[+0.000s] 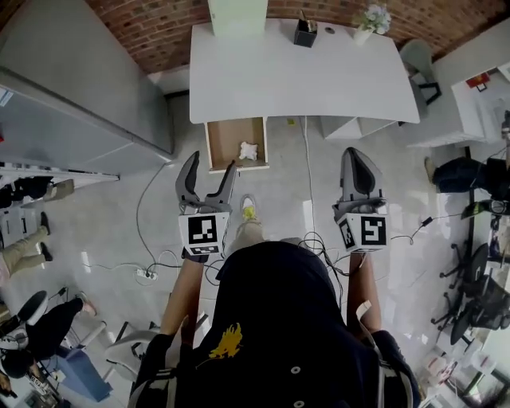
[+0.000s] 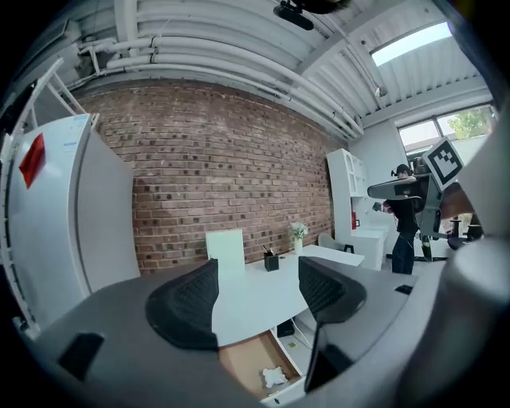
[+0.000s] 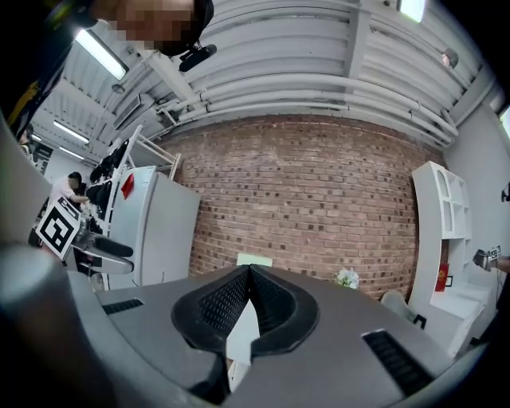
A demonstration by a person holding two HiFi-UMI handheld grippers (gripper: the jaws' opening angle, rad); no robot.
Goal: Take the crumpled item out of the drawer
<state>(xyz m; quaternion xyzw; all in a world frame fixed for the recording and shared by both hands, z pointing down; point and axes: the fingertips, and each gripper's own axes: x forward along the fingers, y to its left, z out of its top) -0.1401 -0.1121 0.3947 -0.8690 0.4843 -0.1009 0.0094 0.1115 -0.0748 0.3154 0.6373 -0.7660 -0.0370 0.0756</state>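
A crumpled white item (image 1: 249,151) lies in the open wooden drawer (image 1: 217,143) that juts out from under the white desk (image 1: 295,76). My left gripper (image 1: 206,174) hangs open in the air just short of the drawer front, nothing between its jaws. In the left gripper view the crumpled item (image 2: 274,376) shows low between the open left gripper (image 2: 256,295), inside the drawer (image 2: 243,360). My right gripper (image 1: 359,162) is held level to the right, shut and empty. The right gripper (image 3: 249,280) has its pads touching at the tips.
On the desk's far edge stand a black pen holder (image 1: 305,33), a small flower pot (image 1: 372,19) and a pale green box (image 1: 237,16). A grey fridge (image 1: 72,88) stands to the left. Cables (image 1: 151,263) run across the floor. Chairs and people are at the sides.
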